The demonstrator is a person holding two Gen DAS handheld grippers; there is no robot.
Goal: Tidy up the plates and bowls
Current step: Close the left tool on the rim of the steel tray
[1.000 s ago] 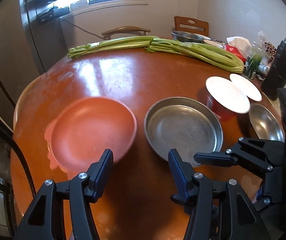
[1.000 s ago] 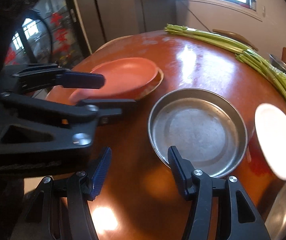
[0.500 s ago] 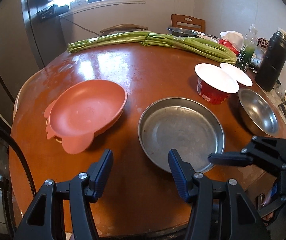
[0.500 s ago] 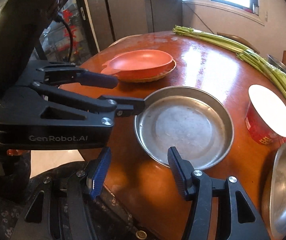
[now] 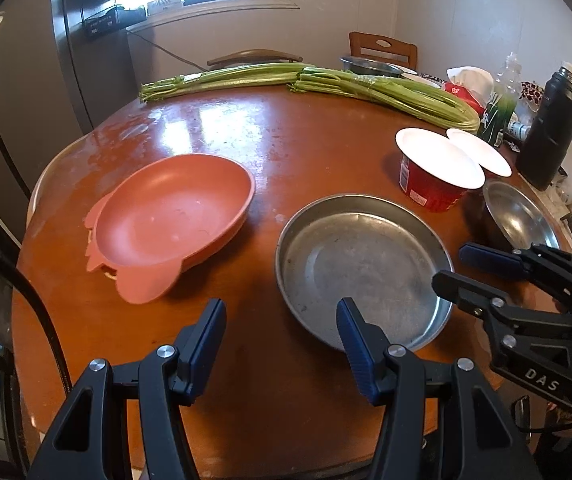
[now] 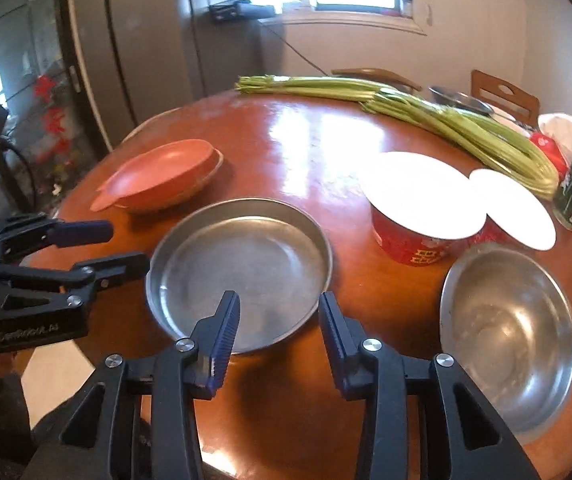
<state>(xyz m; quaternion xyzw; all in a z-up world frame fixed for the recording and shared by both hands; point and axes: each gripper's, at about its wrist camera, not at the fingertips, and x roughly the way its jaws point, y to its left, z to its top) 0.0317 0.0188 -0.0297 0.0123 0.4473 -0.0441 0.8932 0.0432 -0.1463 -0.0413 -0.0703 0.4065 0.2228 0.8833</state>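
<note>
a dull round metal pan and matte terracotta dish sit on the glossy wooden table; left gripper spread and empty, right gripper closing on nothing.

Black claws w/ blue ribbed pads, silver screws, "DAS" marking.

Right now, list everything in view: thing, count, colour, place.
round table: one, reddish-brown, under everything.
orange dish: one, left, on a yellowish dish.
flat metal pan: one, silver, centre front.
metal bowl: one, silver, right front.
red tubs: two, white lids, behind the bowl.
celery bundles: two, green, far edge.
flask: one, black, far right.
chairs: two, wooden, beyond the table.
left gripper: black, blue pads, open, empty.
right gripper: same, closing, nothing gripped.
</note>
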